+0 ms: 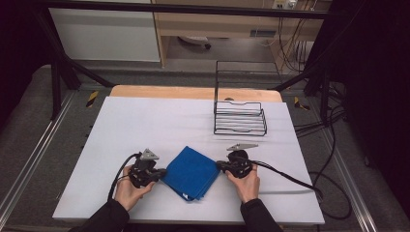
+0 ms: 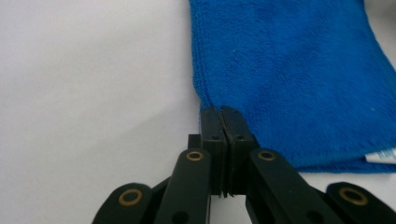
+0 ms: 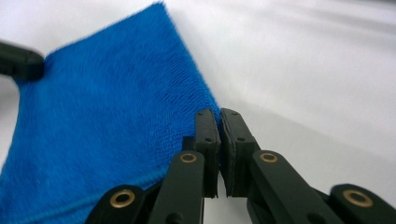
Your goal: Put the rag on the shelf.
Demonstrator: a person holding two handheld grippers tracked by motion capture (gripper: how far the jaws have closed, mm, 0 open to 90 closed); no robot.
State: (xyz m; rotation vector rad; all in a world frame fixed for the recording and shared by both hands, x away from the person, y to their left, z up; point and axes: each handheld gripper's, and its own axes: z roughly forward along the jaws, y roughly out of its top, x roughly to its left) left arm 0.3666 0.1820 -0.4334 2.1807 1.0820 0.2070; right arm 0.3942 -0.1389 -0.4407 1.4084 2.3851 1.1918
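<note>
A folded blue cloth [image 1: 191, 171] lies flat on the white table cover [image 1: 145, 121], near the front edge between both hands. My left gripper [image 1: 163, 172] is at the cloth's left corner. In the left gripper view its jaws [image 2: 220, 112] are pressed together on the edge of the cloth [image 2: 289, 79]. My right gripper [image 1: 218, 166] is at the opposite, right corner. Its jaws [image 3: 218, 114] are shut with a thin gap, and the tip of the cloth [image 3: 107, 116] runs between them. The left gripper's dark tip [image 3: 21, 63] shows at the cloth's far corner.
A black wire rack [image 1: 240, 118] with a tall back frame stands on the table's far right part. Cables trail from both grippers, the right one across the table to the right edge [image 1: 290, 176]. A black frame surrounds the table.
</note>
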